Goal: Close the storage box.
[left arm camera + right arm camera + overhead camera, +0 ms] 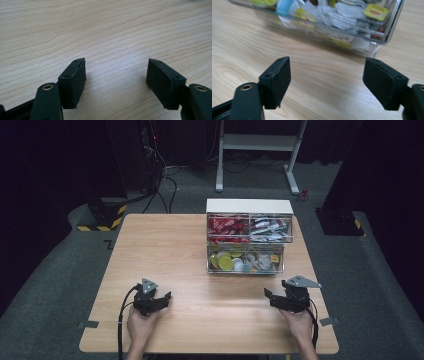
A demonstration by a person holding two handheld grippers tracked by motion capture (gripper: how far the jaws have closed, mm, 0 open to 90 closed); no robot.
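A clear plastic drawer organizer (249, 238) with a white top stands at the far middle-right of the wooden table (165, 255). Its upper drawers hold red and silver packets; the lower drawer (245, 260) is pulled out a little and holds yellow-green capsules and tea sachets. In the right gripper view that lower drawer (352, 27) sits just ahead of my right gripper (327, 75), which is open and empty. My left gripper (116, 75) is open over bare wood. From above, the left gripper (156, 298) rests near the front left, the right gripper (280, 296) near the front right.
A white desk frame (257, 150) stands on the grey carpet beyond the table. Cables (162, 180) and a yellow-black striped base (102, 217) lie at the back left. Bare wood stretches between the grippers and left of the organizer.
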